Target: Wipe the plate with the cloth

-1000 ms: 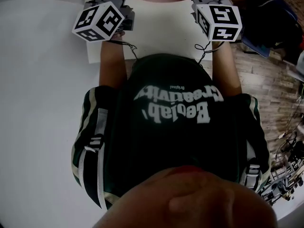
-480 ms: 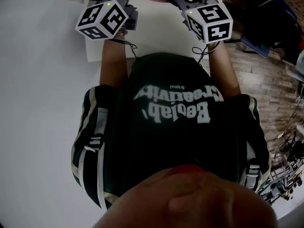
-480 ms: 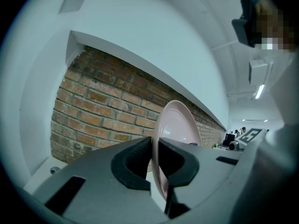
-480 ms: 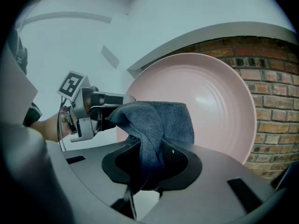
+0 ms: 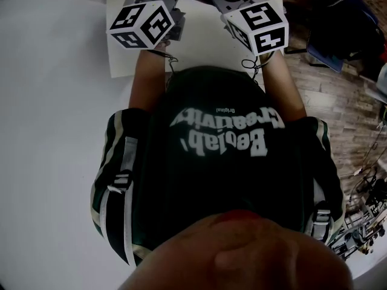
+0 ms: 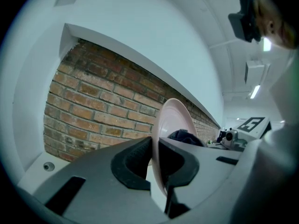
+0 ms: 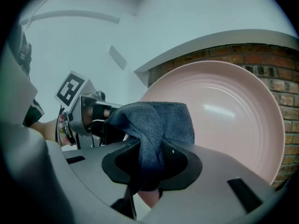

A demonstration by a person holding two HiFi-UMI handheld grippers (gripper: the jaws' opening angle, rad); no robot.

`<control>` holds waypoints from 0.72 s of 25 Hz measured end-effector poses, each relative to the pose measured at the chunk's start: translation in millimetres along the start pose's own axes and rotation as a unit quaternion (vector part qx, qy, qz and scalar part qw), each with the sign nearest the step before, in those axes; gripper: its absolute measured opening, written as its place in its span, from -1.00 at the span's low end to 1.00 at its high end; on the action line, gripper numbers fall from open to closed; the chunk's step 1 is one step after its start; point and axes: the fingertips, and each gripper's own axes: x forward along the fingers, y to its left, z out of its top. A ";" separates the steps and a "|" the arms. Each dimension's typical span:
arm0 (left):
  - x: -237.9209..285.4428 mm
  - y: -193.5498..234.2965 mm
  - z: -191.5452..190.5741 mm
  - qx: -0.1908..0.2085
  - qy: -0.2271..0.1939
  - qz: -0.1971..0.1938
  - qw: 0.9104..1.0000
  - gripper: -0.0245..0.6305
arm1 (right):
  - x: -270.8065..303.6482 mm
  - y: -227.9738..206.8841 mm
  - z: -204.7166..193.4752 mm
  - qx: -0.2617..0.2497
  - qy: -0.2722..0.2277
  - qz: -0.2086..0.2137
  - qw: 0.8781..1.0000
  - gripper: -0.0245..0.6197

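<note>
Now the left gripper (image 6: 155,160) clamps the rim of a round pale pink plate (image 6: 175,118) between its jaws, and the right gripper (image 7: 152,164) pinches a dark blue cloth (image 7: 159,120) just before its face.

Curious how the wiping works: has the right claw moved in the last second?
Yes. Against the white table, the right claw's marker cube has slid left, toward the left claw.

We read "Beolab' Creativity" in white, upside down from our view, on the person's dark shirt (image 5: 224,180), and above it a small "Original".
</note>
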 end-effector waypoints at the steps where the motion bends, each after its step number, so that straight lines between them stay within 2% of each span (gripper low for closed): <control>1: 1.2 -1.9 -2.6 0.003 0.003 -0.002 1.000 -0.87 | 0.2 -0.7 2.4 -0.003 -0.003 -0.002 1.000 -0.61; 11: -1.0 -10.7 -15.7 0.012 0.017 -0.013 1.000 -0.87 | -8.5 -16.2 35.2 -0.024 -0.041 -0.038 0.998 -0.61; 18: -5.5 -7.6 -21.7 0.013 0.021 -0.010 1.000 -0.87 | -22.8 -46.5 42.8 -0.016 -0.059 -0.080 0.995 -0.61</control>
